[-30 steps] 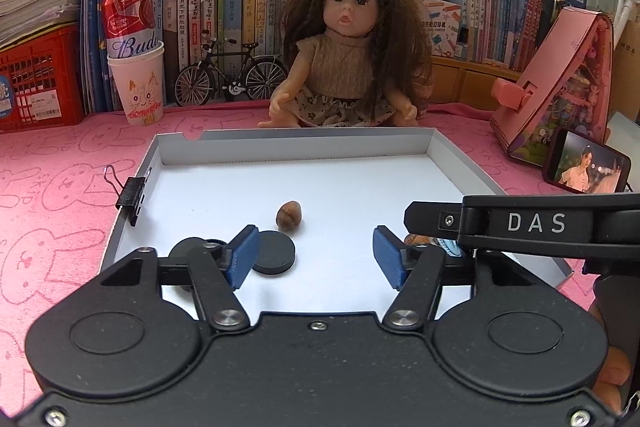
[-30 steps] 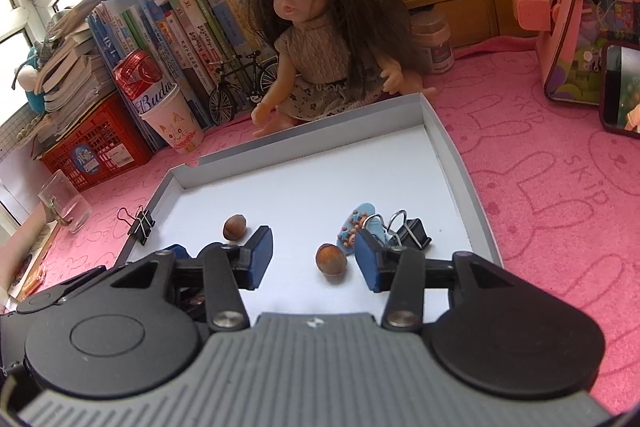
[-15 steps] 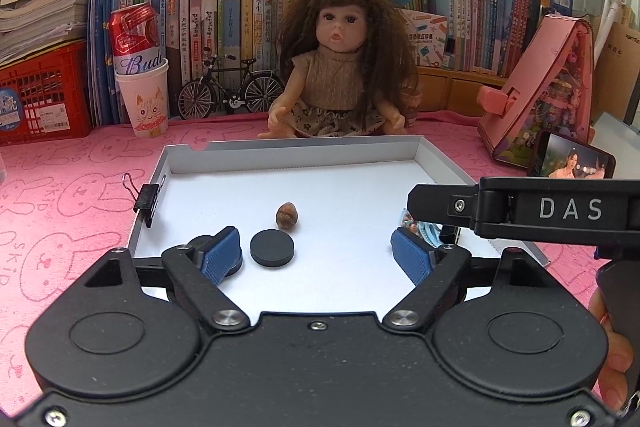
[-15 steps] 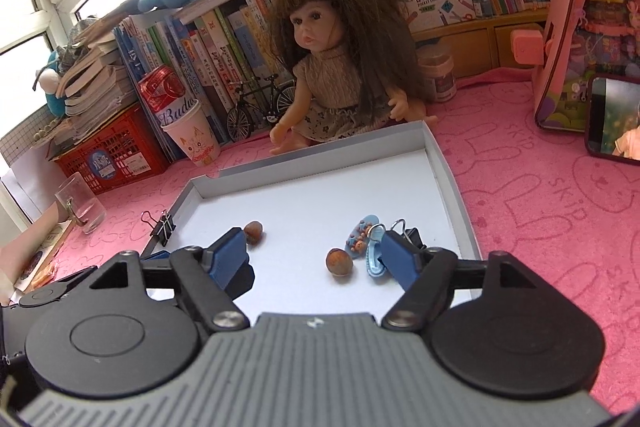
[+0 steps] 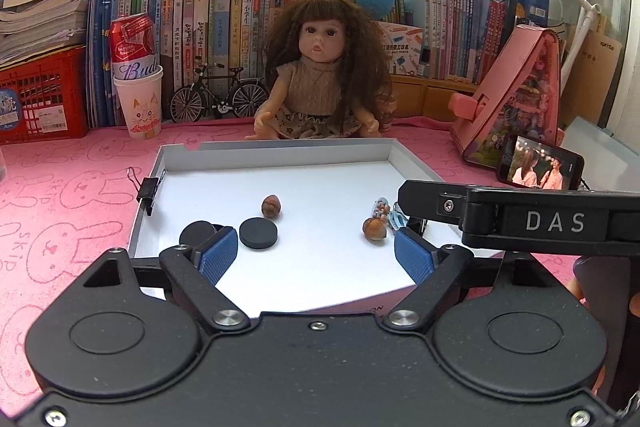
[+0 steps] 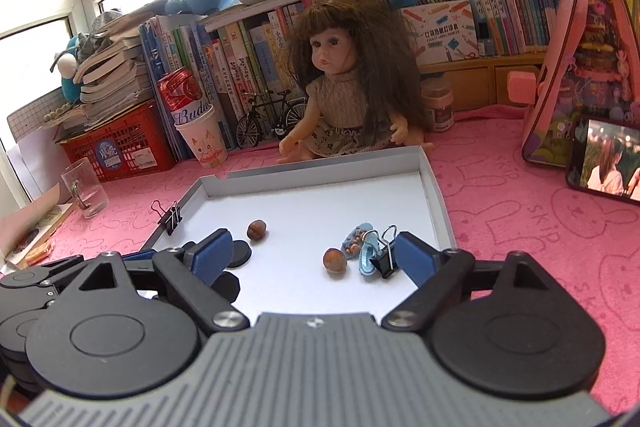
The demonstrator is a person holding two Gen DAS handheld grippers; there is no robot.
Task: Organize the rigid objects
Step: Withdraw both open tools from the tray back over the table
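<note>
A shallow white tray (image 5: 276,151) (image 6: 316,172) lies on the pink mat. In it are two black discs (image 5: 258,233) (image 6: 241,254), two brown nuts (image 5: 272,205) (image 5: 375,228) (image 6: 256,229) (image 6: 334,260), a blue hair clip (image 6: 355,240), a small blue shoe (image 6: 368,255) and a black binder clip (image 6: 384,259). Another binder clip (image 5: 147,189) (image 6: 172,217) grips the tray's left rim. My left gripper (image 5: 316,259) is open and empty above the tray's near edge. My right gripper (image 6: 314,259) is open and empty, beside the left one.
A doll (image 5: 320,79) sits behind the tray. A paper cup holding a red can (image 5: 138,95), a toy bicycle (image 5: 218,95), a red crate (image 5: 36,99) and books line the back. A pink toy house (image 5: 516,95) and a phone (image 5: 538,169) stand right. A glass (image 6: 84,193) stands left.
Both grippers have pulled back and up from the tray and their jaws have opened wider. The tray's objects have not moved.
</note>
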